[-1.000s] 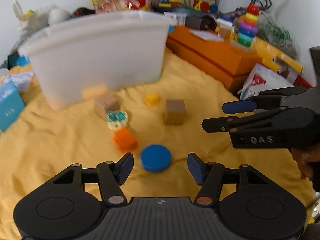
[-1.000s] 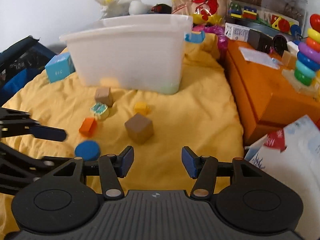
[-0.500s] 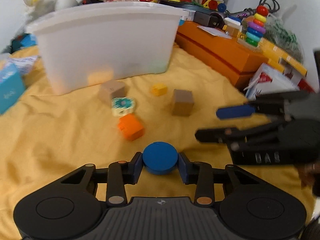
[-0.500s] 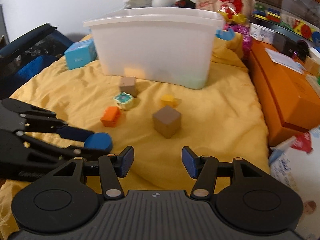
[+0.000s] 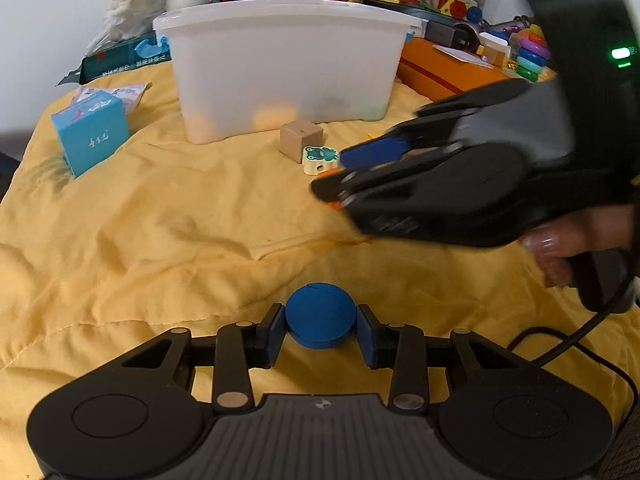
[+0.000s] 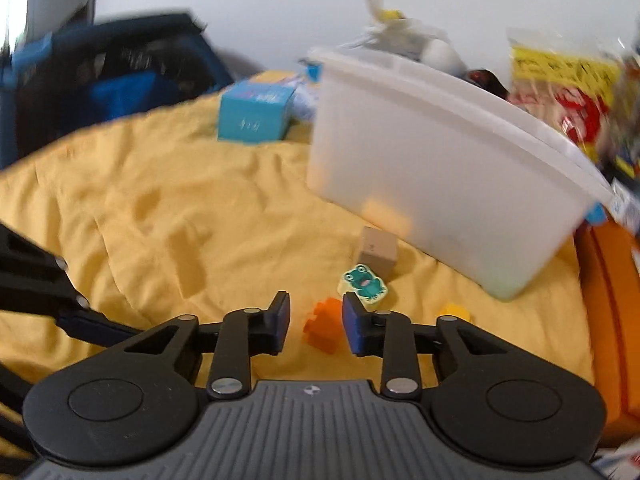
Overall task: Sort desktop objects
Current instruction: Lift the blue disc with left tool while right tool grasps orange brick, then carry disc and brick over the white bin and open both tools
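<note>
Yellow cloth [image 5: 160, 220] covers the surface, with a white bin [image 5: 284, 68] at the far side. Left gripper [image 5: 320, 330] clamps the blue disc [image 5: 319, 320] between its 2 pads. Right gripper [image 6: 314, 322], jaws apart, straddles the blurry, seemingly untouched orange block [image 6: 322, 326] near the frog piece [image 6: 363, 283].

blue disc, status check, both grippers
Left gripper shut on blue disc. Right gripper open, orange block between its fingers. White bin ahead, path unobstructed.

Black tongs [image 5: 320, 330] — blue pads [image 5: 273, 330], silver screws, ribbed grey housing.
</note>
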Tool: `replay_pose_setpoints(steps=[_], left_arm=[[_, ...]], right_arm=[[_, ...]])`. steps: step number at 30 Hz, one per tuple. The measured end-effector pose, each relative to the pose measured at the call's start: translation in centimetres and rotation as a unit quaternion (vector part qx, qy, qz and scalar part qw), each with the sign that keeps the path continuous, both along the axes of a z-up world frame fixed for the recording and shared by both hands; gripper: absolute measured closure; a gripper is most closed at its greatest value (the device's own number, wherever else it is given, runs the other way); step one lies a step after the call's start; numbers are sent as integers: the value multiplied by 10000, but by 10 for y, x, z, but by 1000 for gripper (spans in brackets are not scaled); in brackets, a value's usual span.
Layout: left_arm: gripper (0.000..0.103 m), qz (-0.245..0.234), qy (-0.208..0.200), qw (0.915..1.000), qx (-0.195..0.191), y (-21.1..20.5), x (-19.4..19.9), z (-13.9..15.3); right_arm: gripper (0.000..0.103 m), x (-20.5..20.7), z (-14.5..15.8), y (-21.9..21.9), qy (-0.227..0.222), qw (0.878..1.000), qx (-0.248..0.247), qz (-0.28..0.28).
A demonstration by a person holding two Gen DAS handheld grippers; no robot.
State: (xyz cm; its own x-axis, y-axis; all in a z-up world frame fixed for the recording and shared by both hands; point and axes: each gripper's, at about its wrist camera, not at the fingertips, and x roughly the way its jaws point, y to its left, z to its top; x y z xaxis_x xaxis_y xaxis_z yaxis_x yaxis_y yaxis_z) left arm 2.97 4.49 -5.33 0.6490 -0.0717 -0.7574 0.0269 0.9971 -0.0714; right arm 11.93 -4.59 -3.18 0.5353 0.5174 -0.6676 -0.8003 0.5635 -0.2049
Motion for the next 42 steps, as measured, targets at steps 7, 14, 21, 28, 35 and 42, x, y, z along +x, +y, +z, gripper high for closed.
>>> replay_pose_setpoints(steps=[7, 14, 21, 28, 35, 42], left_arm=[[61, -88, -37, 9999, -66, 1, 4, -2], [61, -207, -98, 9997, -76, 3, 4, -3], [62, -217, -241, 9994, -130, 4, 5, 7], [62, -187, -1182, 9928, 20, 20, 49, 78], [62, -9, -1713, 9838, 525, 41, 123, 135], [62, 265, -1510, 9858, 691, 59, 186, 135]], right_arm=[[86, 21, -16, -7, 253, 9973, -277, -629], [86, 12, -2, -26, 520, 9965, -21, -661], [86, 6, 0, -43, 690, 9947, 7, -764], [86, 37, 55, -52, 120, 9918, 704, -1056], [86, 102, 104, -32, -335, 9847, 1208, -1212], [86, 145, 105, -4, -186, 9864, 1079, -1228]])
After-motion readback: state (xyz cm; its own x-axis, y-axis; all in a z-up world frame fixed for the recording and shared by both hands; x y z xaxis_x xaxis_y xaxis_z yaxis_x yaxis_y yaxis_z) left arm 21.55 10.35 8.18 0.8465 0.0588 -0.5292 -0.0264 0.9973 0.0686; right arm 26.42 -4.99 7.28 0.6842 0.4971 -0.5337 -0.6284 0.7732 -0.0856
